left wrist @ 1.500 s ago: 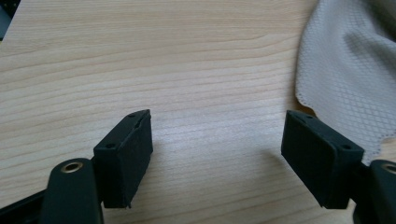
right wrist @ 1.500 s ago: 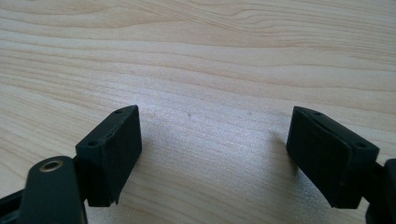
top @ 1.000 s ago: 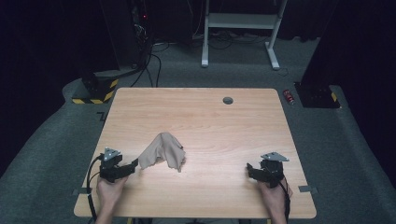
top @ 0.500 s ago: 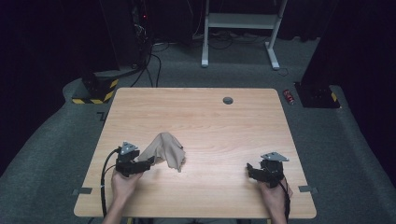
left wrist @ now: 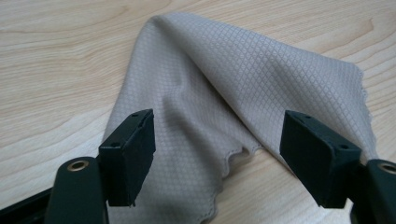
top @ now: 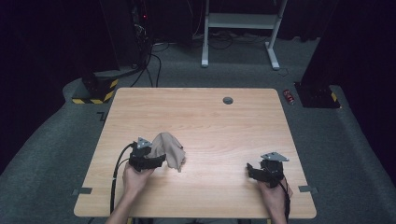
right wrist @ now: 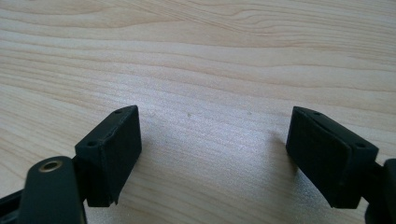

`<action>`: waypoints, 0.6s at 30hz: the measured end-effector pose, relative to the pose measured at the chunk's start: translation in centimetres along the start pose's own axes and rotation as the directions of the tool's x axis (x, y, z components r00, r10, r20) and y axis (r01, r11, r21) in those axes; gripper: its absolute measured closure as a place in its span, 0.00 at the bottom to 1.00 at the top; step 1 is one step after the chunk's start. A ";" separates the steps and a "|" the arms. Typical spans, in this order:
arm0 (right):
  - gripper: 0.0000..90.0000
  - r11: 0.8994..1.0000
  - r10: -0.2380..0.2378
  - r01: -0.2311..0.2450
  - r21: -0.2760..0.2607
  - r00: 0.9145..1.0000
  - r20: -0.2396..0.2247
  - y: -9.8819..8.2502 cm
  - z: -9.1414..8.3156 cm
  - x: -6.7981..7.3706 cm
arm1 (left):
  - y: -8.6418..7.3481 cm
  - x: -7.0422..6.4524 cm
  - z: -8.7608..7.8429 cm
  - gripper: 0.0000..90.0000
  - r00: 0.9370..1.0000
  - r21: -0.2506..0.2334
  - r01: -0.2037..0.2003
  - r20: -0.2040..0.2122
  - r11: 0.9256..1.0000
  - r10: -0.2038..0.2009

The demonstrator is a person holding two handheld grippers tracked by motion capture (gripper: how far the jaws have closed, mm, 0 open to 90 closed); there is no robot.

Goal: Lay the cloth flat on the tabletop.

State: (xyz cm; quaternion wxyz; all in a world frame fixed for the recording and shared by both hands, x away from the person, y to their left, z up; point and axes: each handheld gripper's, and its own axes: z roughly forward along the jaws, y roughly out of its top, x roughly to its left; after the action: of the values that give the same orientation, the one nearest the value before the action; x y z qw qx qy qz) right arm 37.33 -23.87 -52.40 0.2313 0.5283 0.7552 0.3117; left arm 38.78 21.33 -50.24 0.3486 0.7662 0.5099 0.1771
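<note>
A crumpled beige cloth with a diamond weave lies on the wooden table, left of centre. My left gripper is at its near-left edge, open, with the jaws wide apart. In the left gripper view the cloth spreads between and beyond the jaws of the left gripper, its scalloped hem just ahead of them. My right gripper rests low over bare wood at the front right, open. In the right gripper view the right gripper has nothing between its jaws.
A small dark round grommet sits near the table's far edge. A red can lies on the grey carpet past the right corner. Dark equipment, cables and a white desk frame stand behind the table.
My left gripper has moved right and forward up to the cloth, whose near corner now lies bunched closer to the pile. The right gripper has stayed in place.
</note>
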 end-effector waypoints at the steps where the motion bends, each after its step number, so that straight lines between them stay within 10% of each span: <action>1: 0.20 1.000 0.000 0.000 0.000 1.000 0.000 0.0 0.0 0.0 | 0.3 -0.1 0.4 0.30 1.000 0.007 0.003 -0.003 1.000 -0.003; 18: 0.20 1.000 0.000 0.000 0.000 1.000 0.000 0.0 0.0 0.0 | 1.6 -1.2 3.2 0.50 0.998 0.066 -0.044 -0.041 0.997 0.047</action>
State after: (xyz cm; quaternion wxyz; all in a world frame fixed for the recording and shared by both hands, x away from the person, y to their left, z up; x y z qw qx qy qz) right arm 37.33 -23.86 -52.40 0.2312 0.5285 0.7551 0.3116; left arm 41.35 18.78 -51.26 0.3084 0.7848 0.5050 0.1844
